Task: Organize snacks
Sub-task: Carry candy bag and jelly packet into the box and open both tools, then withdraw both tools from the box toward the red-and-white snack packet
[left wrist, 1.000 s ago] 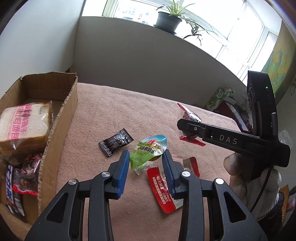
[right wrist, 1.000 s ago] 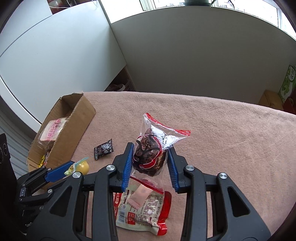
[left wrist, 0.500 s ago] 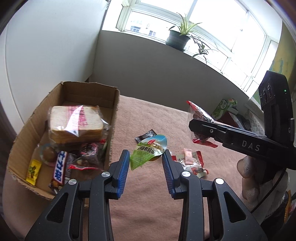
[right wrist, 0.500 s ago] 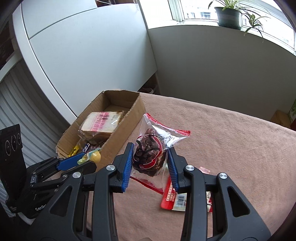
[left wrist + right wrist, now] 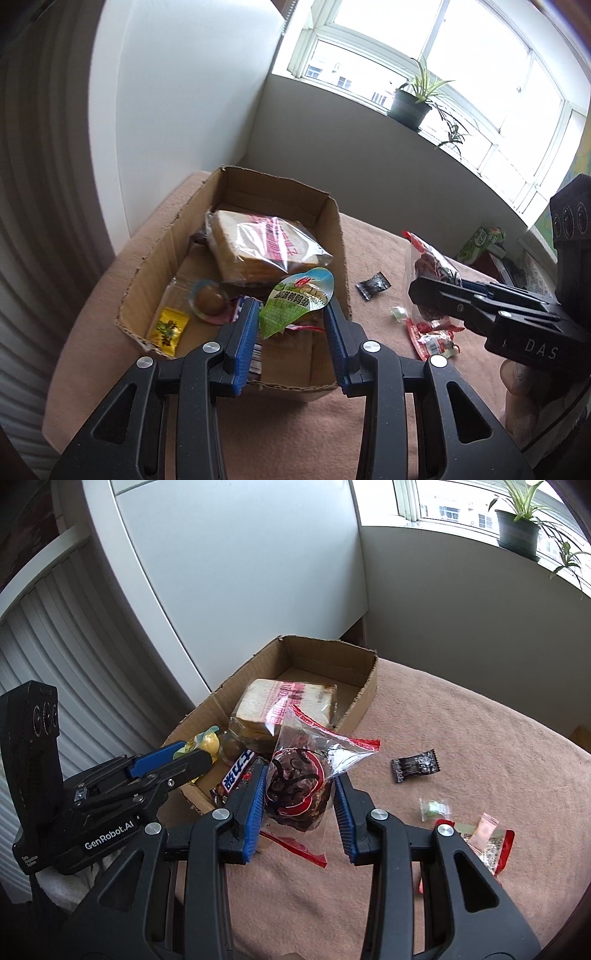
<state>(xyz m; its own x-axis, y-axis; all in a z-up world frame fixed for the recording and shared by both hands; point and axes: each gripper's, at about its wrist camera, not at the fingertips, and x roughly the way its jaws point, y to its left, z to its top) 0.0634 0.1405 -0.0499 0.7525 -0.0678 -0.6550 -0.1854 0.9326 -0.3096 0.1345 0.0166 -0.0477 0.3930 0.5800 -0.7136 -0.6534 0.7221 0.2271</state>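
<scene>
My left gripper (image 5: 291, 325) is shut on a green-lidded egg cup (image 5: 297, 300) and holds it above the near end of the cardboard box (image 5: 340, 236). In the box lie wrapped bread (image 5: 258, 247), a brown egg pack (image 5: 208, 300), a yellow sachet (image 5: 168, 326) and a chocolate bar (image 5: 236, 771). My right gripper (image 5: 299, 797) is shut on a clear red-printed bag of dark snacks (image 5: 299, 779), lifted beside the box's right wall (image 5: 364, 698). The same bag (image 5: 432, 266) shows at the right of the left wrist view.
On the pink cloth (image 5: 461, 731) right of the box lie a black candy (image 5: 415, 765), a small green candy (image 5: 435, 808) and a red packet (image 5: 484, 843) with a pink sachet on it. A potted plant (image 5: 412, 105) stands on the windowsill. White wall panels rise behind the box.
Both grippers have carried their snacks leftward and upward from the cloth toward the box. The left one now hangs over the box; the loose packets have fallen behind to the right.
</scene>
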